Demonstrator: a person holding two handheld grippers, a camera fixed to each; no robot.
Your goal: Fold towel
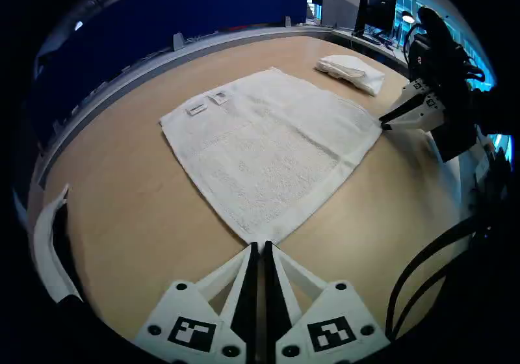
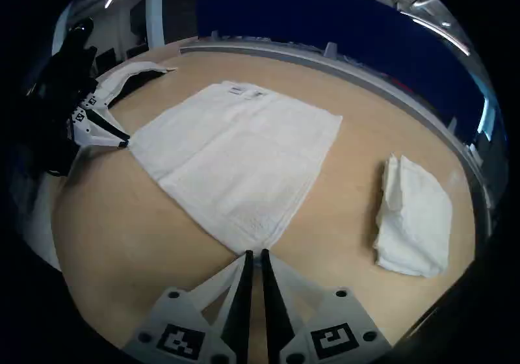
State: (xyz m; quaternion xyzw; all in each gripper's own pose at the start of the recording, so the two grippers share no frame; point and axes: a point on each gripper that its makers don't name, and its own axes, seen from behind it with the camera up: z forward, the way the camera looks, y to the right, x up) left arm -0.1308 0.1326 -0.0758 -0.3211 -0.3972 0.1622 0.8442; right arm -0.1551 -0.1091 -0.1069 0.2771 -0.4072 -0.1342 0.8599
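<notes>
Left gripper view: left tool (image 1: 262,247) closed on towel (image 1: 273,149) corner tip.
right tool (image 2: 255,253): same shallow pinch.
Risk: corner slips when lifted.

Nubby white terry-cloth towel (image 1: 273,149), smooth matt wood-look table (image 1: 130,195)

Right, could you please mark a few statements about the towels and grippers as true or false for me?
1. The spread towel lies flat on the table. True.
2. The folded towel sits on top of it. False: it lies apart, beside it on the table.
3. The left gripper and right gripper each meet a corner of the spread towel. True.
4. Both grippers' jaws are wide open. False: each pair is closed on a corner.
</notes>
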